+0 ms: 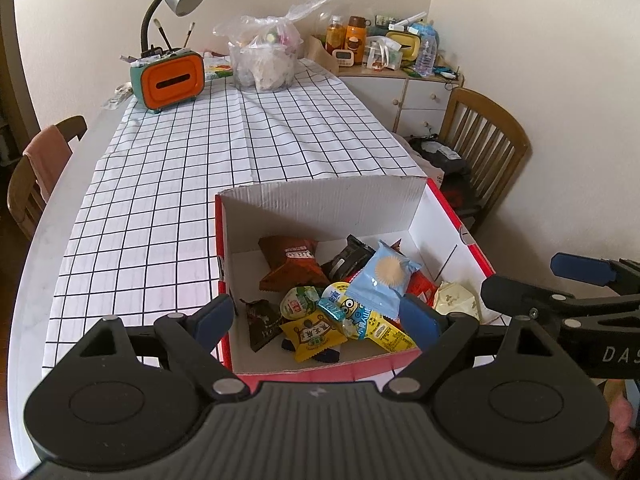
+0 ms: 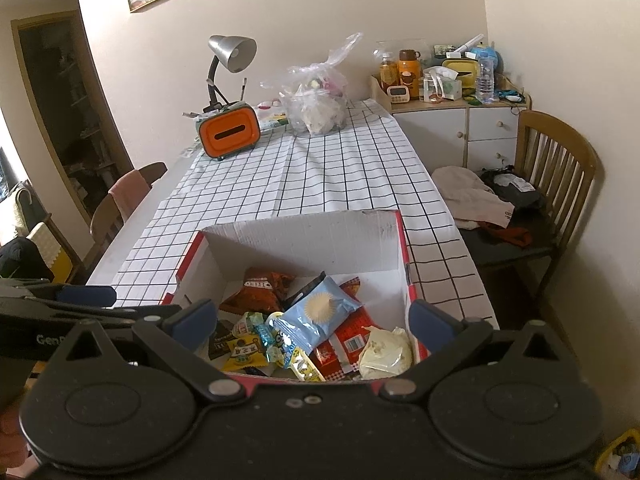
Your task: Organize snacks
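Left gripper (image 1: pixel 320 316): fingers spread wide, empty, over the box's near end.
Right gripper (image 2: pixel 316 320): also wide apart, empty, above the same end.
Snacks (image 1: pixel 362 298): piled inside the box, toward its near wall.
Box (image 1: pixel 320 194): red-and-white cardboard, on the checked tablecloth (image 1: pixel 240 152).

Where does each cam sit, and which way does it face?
Left wrist: on the left gripper, looking down into the box; right gripper and a hand at right edge.
Right wrist: on the right gripper, same aim; left gripper at left edge.
Shared: box, snacks, lamp, both open.
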A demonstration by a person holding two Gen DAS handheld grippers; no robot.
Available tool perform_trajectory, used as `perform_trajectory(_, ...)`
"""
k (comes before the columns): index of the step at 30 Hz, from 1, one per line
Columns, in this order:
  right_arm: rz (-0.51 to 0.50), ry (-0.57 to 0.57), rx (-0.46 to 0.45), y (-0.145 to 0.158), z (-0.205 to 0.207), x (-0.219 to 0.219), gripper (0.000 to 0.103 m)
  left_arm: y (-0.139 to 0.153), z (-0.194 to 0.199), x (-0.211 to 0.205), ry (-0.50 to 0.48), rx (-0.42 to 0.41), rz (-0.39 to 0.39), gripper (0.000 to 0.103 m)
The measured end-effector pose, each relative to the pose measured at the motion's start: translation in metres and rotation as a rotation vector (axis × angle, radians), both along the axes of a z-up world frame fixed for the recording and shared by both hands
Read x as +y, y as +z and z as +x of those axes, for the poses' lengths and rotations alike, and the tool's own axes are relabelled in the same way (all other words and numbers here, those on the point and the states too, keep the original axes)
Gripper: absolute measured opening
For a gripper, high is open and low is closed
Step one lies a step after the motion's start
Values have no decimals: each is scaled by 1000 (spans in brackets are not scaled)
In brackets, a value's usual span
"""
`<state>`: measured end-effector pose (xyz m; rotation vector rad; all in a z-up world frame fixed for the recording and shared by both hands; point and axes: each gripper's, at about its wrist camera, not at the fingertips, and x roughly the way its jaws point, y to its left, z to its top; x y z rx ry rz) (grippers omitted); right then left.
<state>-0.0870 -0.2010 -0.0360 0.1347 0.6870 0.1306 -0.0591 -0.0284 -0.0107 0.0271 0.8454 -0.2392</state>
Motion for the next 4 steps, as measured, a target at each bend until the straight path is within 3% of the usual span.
perform_trajectory(4,-1,-1,0,0,0,3,103,0,0,3,4,0,-6,90)
